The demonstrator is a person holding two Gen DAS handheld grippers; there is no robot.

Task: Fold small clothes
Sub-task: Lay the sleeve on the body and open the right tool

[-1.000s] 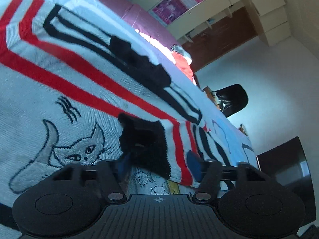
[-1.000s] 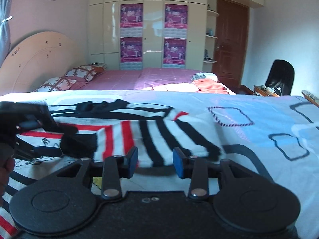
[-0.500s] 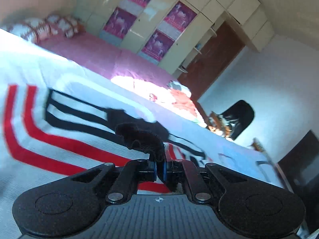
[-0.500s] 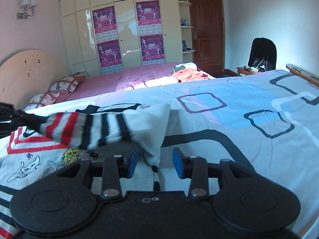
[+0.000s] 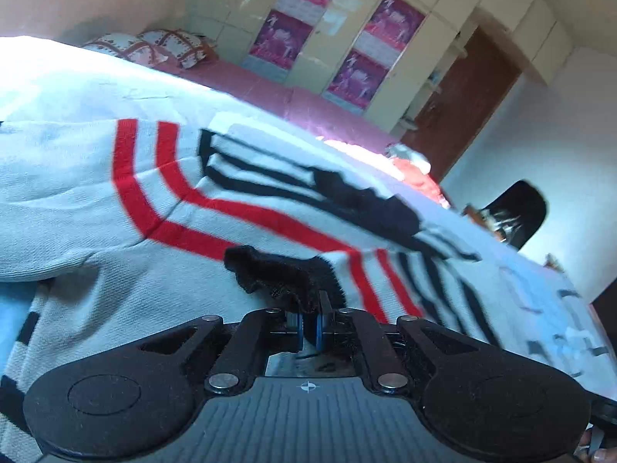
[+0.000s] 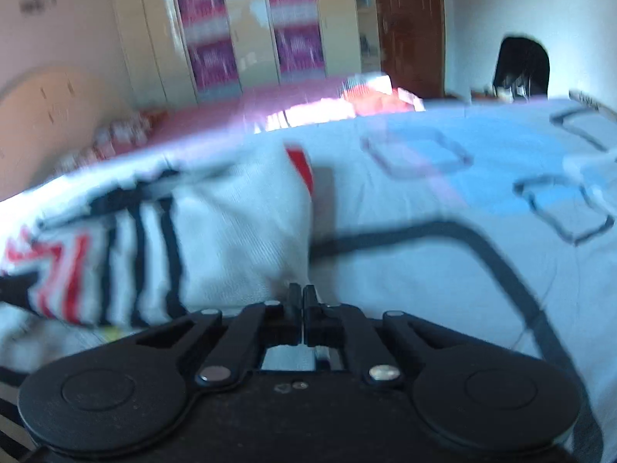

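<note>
The left tongs (image 5: pixel 308 326) were pressed almost together on the black cuff (image 5: pixel 281 272) of the striped sweater (image 5: pixel 115 254), the dark knitted edge bunching up just ahead of the blue pads (image 5: pixel 297 326) and rising toward 11 o'clock from them. The white sweater, with its red bands and black bands, filled most of the left wrist view from 9 o'clock across to 3 o'clock, spread over the bed (image 5: pixel 547 308), whose pale blue cover showed at 3 to 4 o'clock. In the right wrist view, which was blurred, the right tongs (image 6: pixel 303 310) were closed tight, and a fold of the same sweater (image 6: pixel 239 231) came down to their tips; the cloth seemed to be pinched there, though the blur kept the exact contact from being clear. From the tips the sweater stretched away toward 9 o'clock, lifted off the bed cover (image 6: pixel 443 270) in a loose hanging band with black and red stripes. The blue cover with its dark outlined squares lay from 12 o'clock round to 4 o'clock. Farther off at 12 o'clock stood a second bed with a pink sheet (image 6: pixel 239 104), a cream wardrobe (image 6: pixel 246 27) carrying purple posters (image 6: pixel 210 38), a brown door (image 6: pixel 408 27) at 1 o'clock, and a black chair (image 6: pixel 522 61) at 2 o'clock.
</note>
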